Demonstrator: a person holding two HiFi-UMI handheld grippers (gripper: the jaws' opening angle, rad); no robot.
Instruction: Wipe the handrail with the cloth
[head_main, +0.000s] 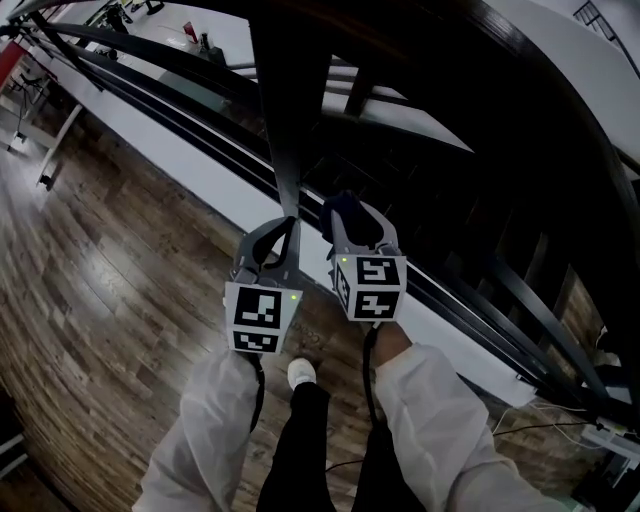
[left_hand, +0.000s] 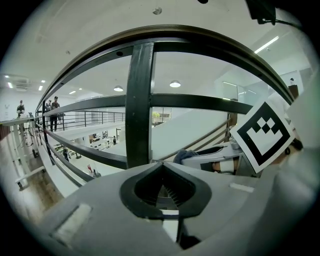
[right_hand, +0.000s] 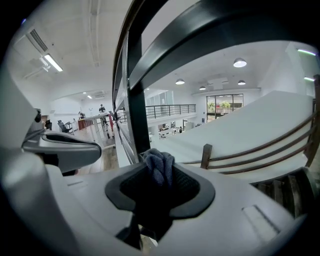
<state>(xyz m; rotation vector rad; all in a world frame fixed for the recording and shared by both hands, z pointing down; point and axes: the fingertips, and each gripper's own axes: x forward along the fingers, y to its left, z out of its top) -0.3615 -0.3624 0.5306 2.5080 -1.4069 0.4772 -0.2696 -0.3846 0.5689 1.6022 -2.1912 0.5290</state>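
- Blue-grey cloth (right_hand: 161, 169) is bunched in the right gripper (right_hand: 159, 160), pinched so a wad pokes past the jaw tips — probably so fabric, not plastic, meets the metal.
- It sits beside the upright post (right_hand: 137, 115) and below the black handrail (right_hand: 225, 25). I cannot tell whether it touches either.
- The left gripper (left_hand: 162, 165) has its jaws pressed together on nothing and sits close to the same post, seemingly just waiting.
- The rail is smooth, dark and curved, so a wipe would likely have to follow the bend.
- Below is a glossy wood-plank floor (head_main: 100, 280). Beyond the railing is a bright open atrium with ceiling lights and a far gallery.
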